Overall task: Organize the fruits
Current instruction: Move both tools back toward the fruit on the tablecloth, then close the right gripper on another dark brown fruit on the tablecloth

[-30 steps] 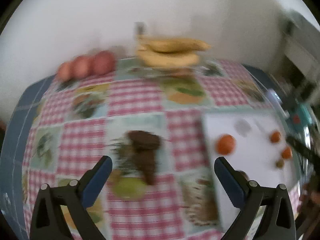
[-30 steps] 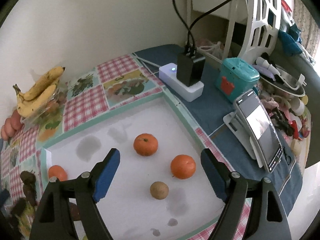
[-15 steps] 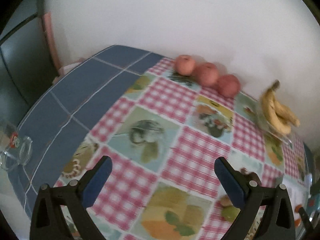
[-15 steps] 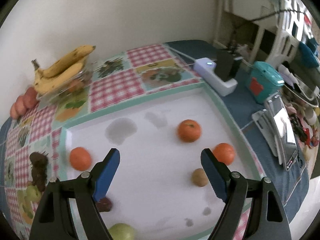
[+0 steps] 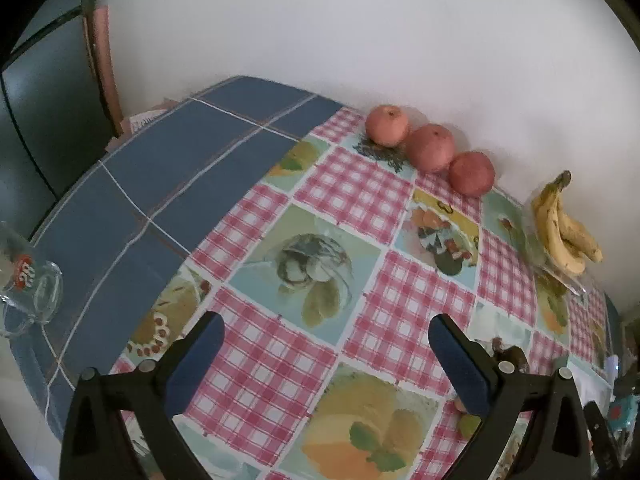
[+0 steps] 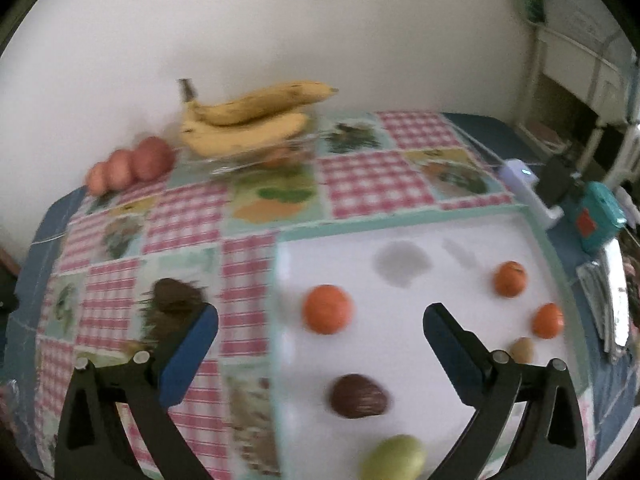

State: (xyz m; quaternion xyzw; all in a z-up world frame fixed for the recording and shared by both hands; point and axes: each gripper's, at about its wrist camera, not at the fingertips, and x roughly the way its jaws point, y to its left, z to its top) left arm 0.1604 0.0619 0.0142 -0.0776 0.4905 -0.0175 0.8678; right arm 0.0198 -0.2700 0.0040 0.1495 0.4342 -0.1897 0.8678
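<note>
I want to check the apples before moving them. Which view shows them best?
The left wrist view: the three apples sit sharp and unobstructed in a row against the wall. The right wrist view shows them small and motion-blurred at its left, beside the bananas.

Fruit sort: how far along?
Looks done: three apples in a row by the wall, bananas on a clear dish. In hand: nothing; right gripper and left gripper are open and empty. Left: three oranges, a brown fruit and a green fruit scattered on the white tray.
</note>
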